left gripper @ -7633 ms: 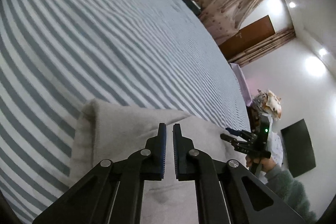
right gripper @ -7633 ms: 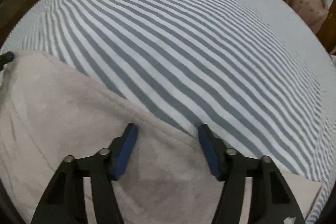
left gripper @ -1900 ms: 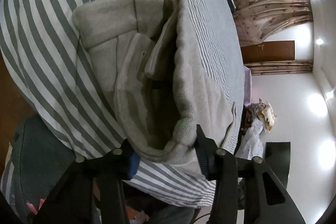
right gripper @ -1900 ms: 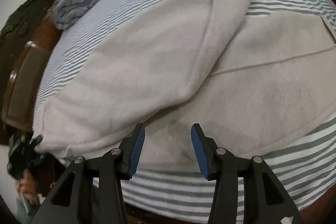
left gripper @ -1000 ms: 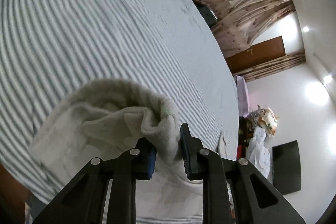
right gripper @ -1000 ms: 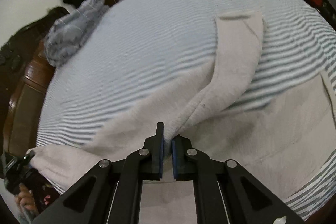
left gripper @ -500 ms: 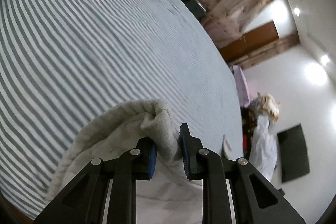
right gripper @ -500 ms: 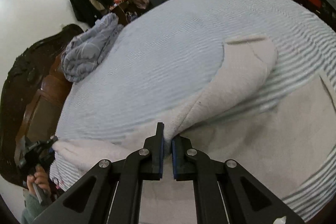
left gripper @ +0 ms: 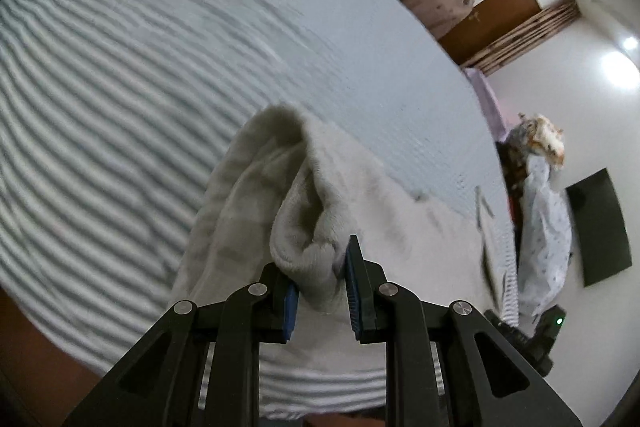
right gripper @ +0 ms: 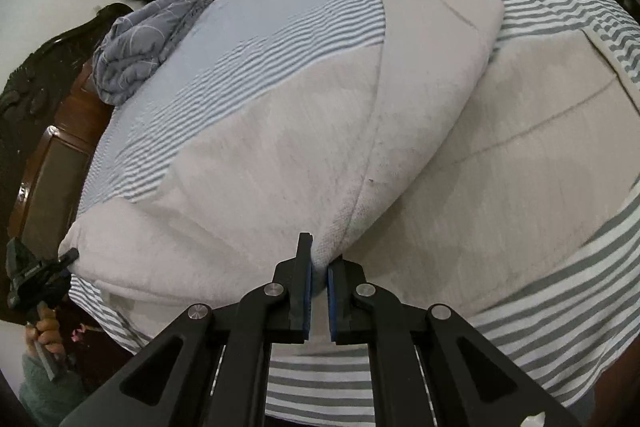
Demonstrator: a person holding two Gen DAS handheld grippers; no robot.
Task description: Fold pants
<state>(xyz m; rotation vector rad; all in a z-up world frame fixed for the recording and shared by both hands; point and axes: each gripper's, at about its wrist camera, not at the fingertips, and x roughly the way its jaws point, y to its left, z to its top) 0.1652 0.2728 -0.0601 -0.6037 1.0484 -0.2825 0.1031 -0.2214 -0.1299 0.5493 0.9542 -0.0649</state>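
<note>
Inspecting the striped bed (right gripper: 280, 39), we find the beige pants (right gripper: 500, 195) spread along its near edge. Our left tongs (left gripper: 320, 277) clamp a bunched waistband fold; our right tongs (right gripper: 319, 281) pinch the folded leg's edge.

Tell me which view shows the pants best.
Right wrist: the pants spread over the striped bed, one leg folded across, edge pinched by the right gripper. Left wrist shows only the bunched end in the left gripper.
</note>
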